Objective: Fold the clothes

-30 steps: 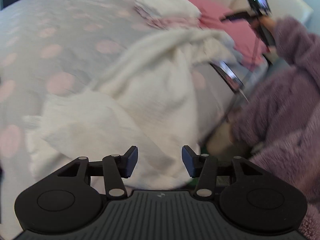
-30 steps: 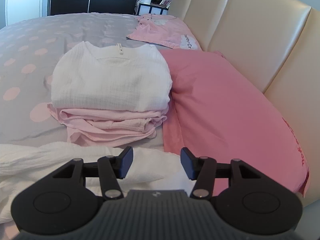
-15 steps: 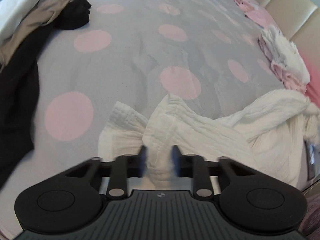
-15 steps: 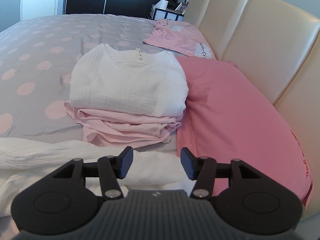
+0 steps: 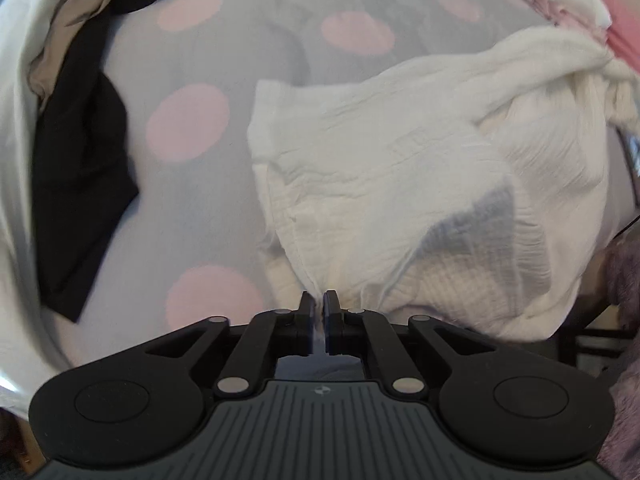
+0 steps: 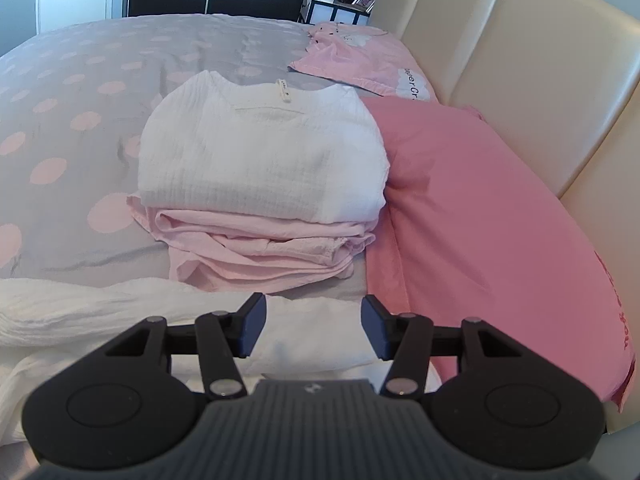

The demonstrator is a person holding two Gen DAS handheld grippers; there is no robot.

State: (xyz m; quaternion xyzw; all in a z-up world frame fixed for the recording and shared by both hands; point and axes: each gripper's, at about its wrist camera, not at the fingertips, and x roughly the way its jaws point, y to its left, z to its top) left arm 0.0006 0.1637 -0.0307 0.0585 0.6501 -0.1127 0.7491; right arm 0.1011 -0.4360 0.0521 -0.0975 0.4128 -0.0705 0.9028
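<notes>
A crumpled white crinkle garment (image 5: 400, 168) lies on the grey, pink-dotted bedspread (image 5: 188, 128). My left gripper (image 5: 319, 304) is shut on the near edge of this garment and pulls the cloth taut toward me. The same garment shows in the right wrist view (image 6: 120, 308) under my right gripper (image 6: 313, 330), which is open and empty just above it. A stack with a folded white top (image 6: 260, 152) over folded pink clothes (image 6: 260, 248) sits beyond the right gripper.
A heap of black (image 5: 80, 152), beige and white clothes lies at the left of the bed. A pink pillow (image 6: 480, 220) and the cream padded headboard (image 6: 540, 80) are at the right. Another pink pillow (image 6: 360, 64) lies further back.
My left gripper swung to the garment's near edge, closed on it and now pulls it taut. My right gripper stayed open and drifted slightly over the garment.
</notes>
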